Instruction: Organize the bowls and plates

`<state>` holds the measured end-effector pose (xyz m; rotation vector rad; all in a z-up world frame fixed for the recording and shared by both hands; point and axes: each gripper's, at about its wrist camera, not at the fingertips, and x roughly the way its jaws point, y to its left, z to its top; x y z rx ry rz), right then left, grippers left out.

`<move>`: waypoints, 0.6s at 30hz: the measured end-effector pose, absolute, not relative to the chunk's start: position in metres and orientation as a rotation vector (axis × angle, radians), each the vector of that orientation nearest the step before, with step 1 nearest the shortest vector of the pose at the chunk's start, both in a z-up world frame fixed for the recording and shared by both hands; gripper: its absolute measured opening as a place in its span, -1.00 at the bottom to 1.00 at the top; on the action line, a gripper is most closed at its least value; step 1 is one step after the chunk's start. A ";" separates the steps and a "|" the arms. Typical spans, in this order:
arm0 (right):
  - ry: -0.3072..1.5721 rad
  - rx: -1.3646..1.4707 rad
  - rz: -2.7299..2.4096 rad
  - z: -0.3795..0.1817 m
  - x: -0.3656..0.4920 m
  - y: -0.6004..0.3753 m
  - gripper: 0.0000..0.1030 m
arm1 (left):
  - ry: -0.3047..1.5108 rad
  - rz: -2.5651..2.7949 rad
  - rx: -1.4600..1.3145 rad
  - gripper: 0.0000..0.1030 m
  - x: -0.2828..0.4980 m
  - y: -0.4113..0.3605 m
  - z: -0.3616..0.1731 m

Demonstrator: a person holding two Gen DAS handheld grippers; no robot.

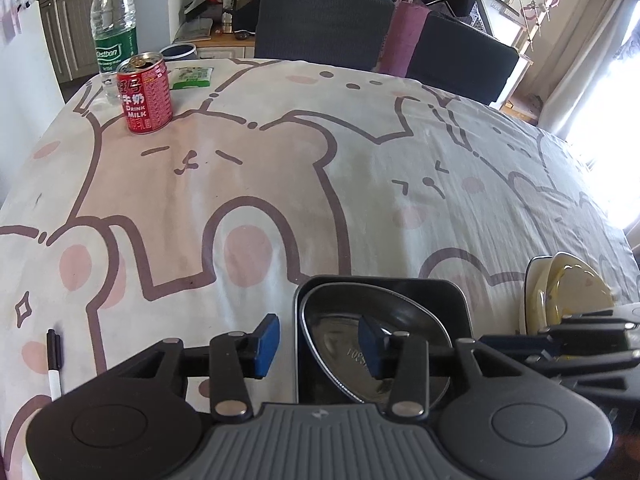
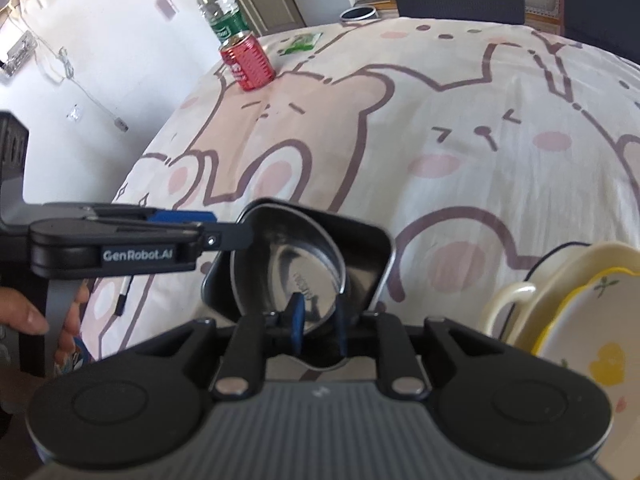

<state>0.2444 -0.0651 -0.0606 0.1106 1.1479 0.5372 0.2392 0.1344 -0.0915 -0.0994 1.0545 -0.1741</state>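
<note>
A round steel bowl sits tilted inside a square black tray near the table's front edge; both also show in the right wrist view, bowl and tray. My left gripper is open, its fingers straddling the tray's left wall and the bowl's left rim. My right gripper is shut on the steel bowl's near rim. Cream and yellow ceramic bowls are stacked to the right, also seen in the right wrist view.
A red milk can, a water bottle and a green packet stand at the far left of the cartoon tablecloth. A black marker lies at the front left. Dark chairs stand behind the table.
</note>
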 end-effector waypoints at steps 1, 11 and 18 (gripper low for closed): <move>1.145 0.119 0.532 -0.059 0.245 -0.068 -0.58 | 1.055 -0.174 -0.104 -0.11 0.238 0.137 -0.091; 1.167 0.152 0.444 -0.067 0.254 -0.086 -0.58 | 1.134 -0.175 -0.064 -0.25 0.230 0.153 -0.097; 1.206 0.169 0.456 -0.079 0.258 -0.082 -0.58 | 1.173 -0.171 -0.015 -0.38 0.238 0.149 -0.111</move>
